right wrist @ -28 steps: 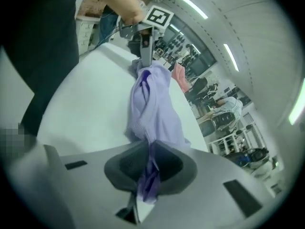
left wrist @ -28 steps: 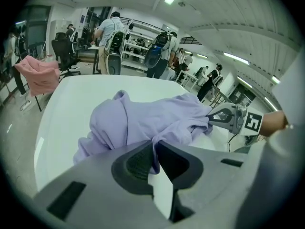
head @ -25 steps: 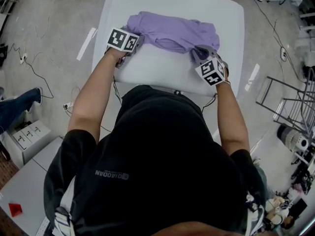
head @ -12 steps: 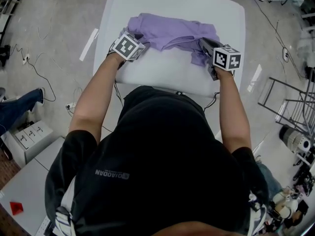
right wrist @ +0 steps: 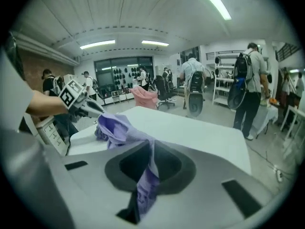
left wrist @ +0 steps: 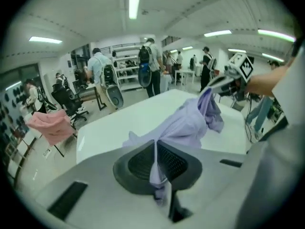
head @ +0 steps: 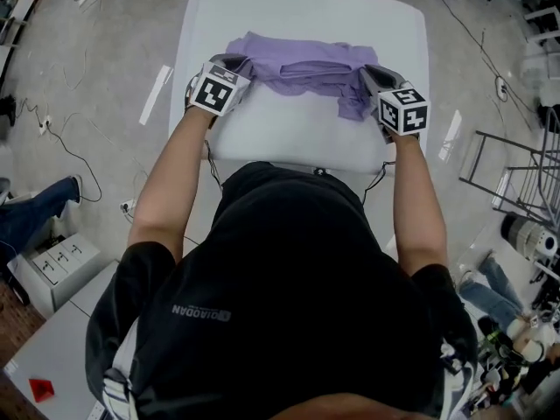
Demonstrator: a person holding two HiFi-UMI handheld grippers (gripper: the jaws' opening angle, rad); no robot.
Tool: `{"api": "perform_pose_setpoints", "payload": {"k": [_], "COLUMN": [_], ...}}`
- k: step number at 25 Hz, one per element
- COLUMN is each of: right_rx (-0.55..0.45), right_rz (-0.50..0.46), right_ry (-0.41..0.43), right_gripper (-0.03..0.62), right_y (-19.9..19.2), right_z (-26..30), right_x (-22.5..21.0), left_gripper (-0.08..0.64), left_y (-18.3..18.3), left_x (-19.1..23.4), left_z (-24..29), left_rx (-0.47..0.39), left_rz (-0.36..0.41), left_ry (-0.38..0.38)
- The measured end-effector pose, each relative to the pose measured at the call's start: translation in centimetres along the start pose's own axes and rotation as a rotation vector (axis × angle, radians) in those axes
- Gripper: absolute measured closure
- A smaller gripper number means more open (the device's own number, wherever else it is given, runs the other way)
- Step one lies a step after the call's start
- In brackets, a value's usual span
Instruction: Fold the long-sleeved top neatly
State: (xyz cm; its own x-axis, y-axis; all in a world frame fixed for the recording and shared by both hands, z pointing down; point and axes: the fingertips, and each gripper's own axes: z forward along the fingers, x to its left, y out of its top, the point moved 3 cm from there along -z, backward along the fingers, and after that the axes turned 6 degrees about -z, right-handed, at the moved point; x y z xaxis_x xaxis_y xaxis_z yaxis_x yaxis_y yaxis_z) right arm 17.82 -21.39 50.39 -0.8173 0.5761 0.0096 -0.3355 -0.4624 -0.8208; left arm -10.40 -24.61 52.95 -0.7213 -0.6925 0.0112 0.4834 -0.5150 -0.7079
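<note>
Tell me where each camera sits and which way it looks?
Head view: on the person's head, looking down at the purple top on the table; forearms, left gripper and right gripper show.
Left gripper view: on the left gripper, looking along its jaws, just closed on the top, toward the right gripper and right hand.
Right gripper view: on the right gripper, looking along its jaws, shut on the top, toward the left gripper and left hand.
Shared: both gripper views see the top.
</note>
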Motion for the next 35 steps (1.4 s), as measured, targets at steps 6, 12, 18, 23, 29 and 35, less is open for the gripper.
{"api": "perform_pose_setpoints", "payload": {"k": [6, 12, 18, 23, 29, 35], "right_rx": [-0.163, -0.344, -0.375, -0.392, -0.474, -0.548], "right_rz": [-0.160, -0.223, -0.480, -0.516, -0.512, -0.552], "right_ry": [-0.218, -0.431, -0.460, -0.374, -0.349, -0.326], "right_gripper": [0.563, 0.563, 0.563, 0.563, 0.565, 0.563], "right_y": [9.6, 20.5, 26.6, 28.5, 30.4, 30.9], "right_z": [-4.7, -11.7, -18.0, -21.0, -26.6, -30.7], "right_x": [-0.8, -1.0, 0.7, 2.9, 7.4, 9.3], "left_gripper": [0.543, 0.543, 0.543, 0.543, 0.543, 0.543], "left_y": [11.7, 20.1, 24.1, 24.2, 23.4, 22.8], "left_x": [3.9, 4.0, 2.7, 1.8, -1.9, -2.3], "left_z": [-6.2, -14.5, -22.0, -26.5, -34.2, -38.8], "left_rx": [-0.238, -0.420, -0.550, -0.542, -0.591, -0.635], "left_rz": [-0.053, 0.020, 0.027, 0.016, 0.049, 0.091], "left_ry": [-0.004, 0.014, 0.036, 0.049, 0.150, 0.316]}}
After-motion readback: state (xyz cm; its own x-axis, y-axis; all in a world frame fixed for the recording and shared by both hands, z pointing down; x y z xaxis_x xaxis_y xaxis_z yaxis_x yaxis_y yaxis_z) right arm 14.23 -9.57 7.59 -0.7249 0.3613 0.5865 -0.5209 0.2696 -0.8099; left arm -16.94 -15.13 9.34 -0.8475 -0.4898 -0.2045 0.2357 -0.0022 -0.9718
